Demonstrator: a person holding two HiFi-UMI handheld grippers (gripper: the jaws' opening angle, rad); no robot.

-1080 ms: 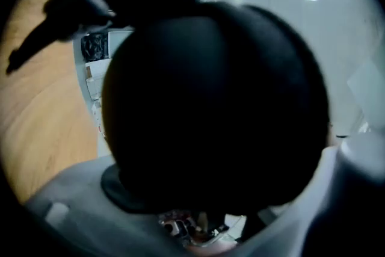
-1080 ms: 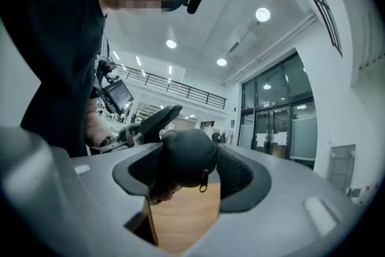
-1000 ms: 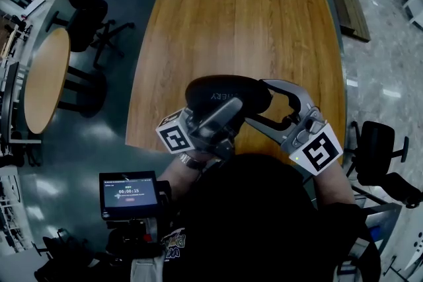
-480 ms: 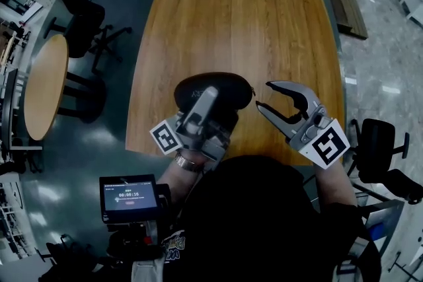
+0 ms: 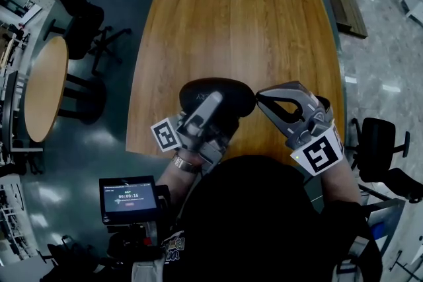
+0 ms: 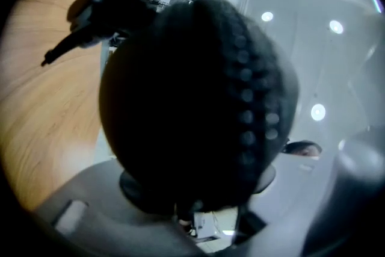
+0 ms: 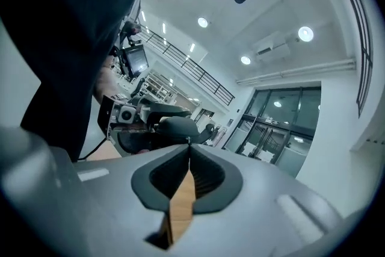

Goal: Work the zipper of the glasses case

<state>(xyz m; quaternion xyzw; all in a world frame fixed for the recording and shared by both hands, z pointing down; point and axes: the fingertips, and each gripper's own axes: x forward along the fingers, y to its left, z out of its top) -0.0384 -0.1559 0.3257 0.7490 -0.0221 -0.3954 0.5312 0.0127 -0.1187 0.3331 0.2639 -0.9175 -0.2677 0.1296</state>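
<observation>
Glasses case sits in the lower middle of the head view, over the near edge of the bench. Your left tool is clamped on it, jaws wide around its dark body. In the left gripper view the case fills the frame, and its zipper shows as a row of bumps right of centre. Your right tool has its jaws together, tips at the case's right end. You cannot tell from any view whether they pinch the zipper pull.
</observation>
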